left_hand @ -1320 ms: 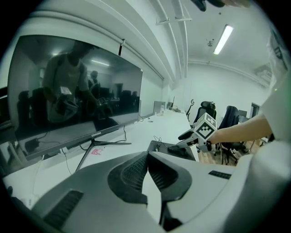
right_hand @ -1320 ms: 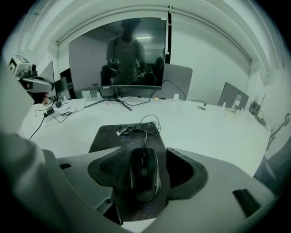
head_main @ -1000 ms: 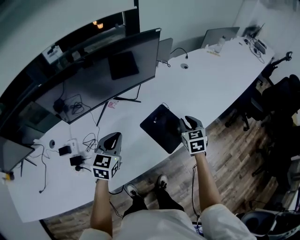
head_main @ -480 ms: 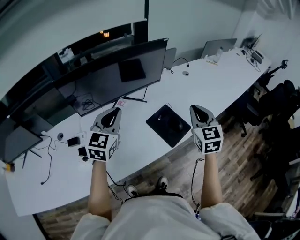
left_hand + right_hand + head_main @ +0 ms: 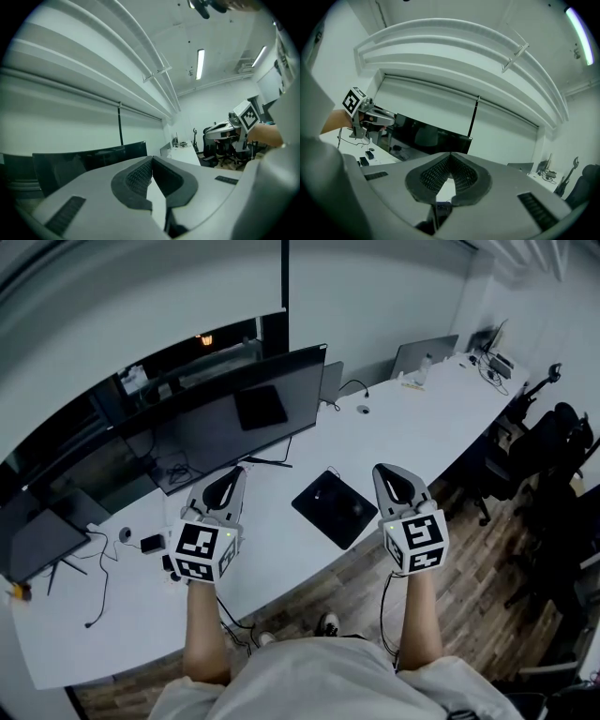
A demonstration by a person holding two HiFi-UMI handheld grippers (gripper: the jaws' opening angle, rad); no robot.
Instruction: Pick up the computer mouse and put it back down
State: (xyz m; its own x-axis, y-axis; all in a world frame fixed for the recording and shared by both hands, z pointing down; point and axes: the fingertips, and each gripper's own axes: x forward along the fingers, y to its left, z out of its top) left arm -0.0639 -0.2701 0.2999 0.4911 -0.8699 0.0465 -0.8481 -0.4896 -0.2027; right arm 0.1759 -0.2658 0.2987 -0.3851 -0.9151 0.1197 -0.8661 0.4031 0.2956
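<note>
The black computer mouse (image 5: 357,508) lies on the dark mouse pad (image 5: 330,514) on the white desk (image 5: 412,399), hard to make out against the pad. Both grippers are held level, high above the desk. My right gripper (image 5: 390,476) (image 5: 450,157) hangs above the pad's right edge, shut and holding nothing. My left gripper (image 5: 226,486) (image 5: 152,161) is left of the pad, in front of the monitor, its pads also meeting with nothing between them. Each gripper view shows the other gripper off to the side, the right gripper (image 5: 233,130) and the left gripper (image 5: 375,119).
A wide curved monitor (image 5: 234,409) stands behind the grippers. Cables and small adapters (image 5: 150,545) lie at the desk's left. A laptop (image 5: 427,338) and clutter sit at the far right end. Office chairs (image 5: 553,442) stand on the wood floor (image 5: 487,587).
Both grippers have risen from near the desk top. The right one has lifted off the mouse pad, leaving the mouse lying there.
</note>
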